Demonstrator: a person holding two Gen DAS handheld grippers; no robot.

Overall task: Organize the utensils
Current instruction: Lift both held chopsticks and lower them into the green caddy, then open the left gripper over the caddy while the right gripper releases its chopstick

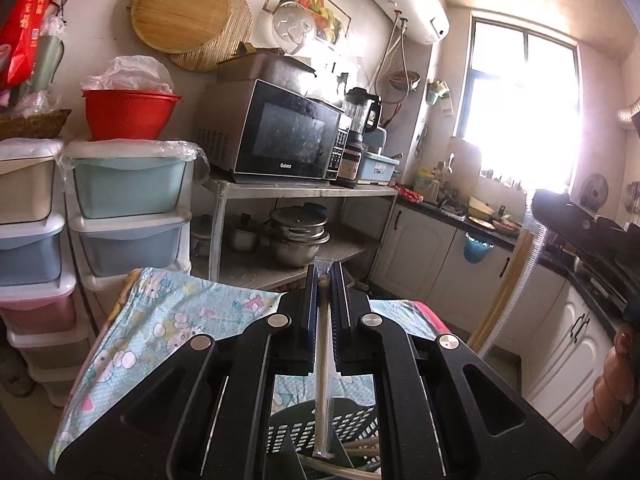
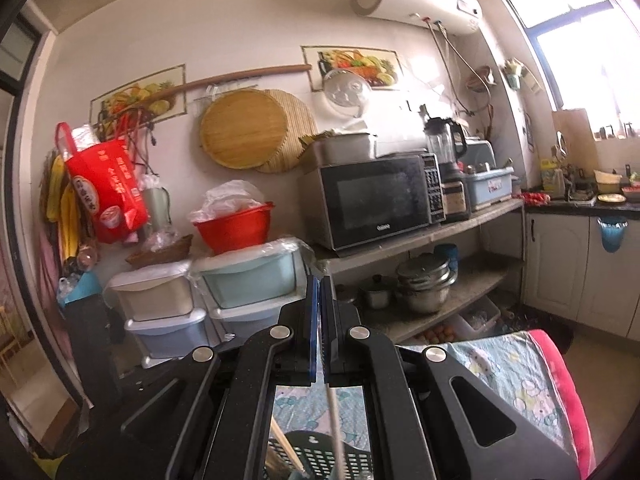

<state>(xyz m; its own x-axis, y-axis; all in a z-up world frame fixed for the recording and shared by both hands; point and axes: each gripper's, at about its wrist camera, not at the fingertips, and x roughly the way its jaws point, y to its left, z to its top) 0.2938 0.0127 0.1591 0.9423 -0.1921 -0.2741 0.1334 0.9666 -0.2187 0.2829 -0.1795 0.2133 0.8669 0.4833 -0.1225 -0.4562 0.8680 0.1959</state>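
Note:
My left gripper is shut on a pair of wrapped wooden chopsticks that hangs down between the jaws into a dark green perforated utensil basket. More wooden chopsticks lie in that basket. My right gripper is shut on a thin white wrapped utensil, which points down into the same basket. A wooden chopstick leans in the basket at its left. The basket stands on a table with a light-blue cartoon cloth.
Stacked plastic drawers with a red bowl stand at the left. A metal shelf carries a microwave, blender and pots. White cabinets and a counter run under the bright window. The other gripper shows at right.

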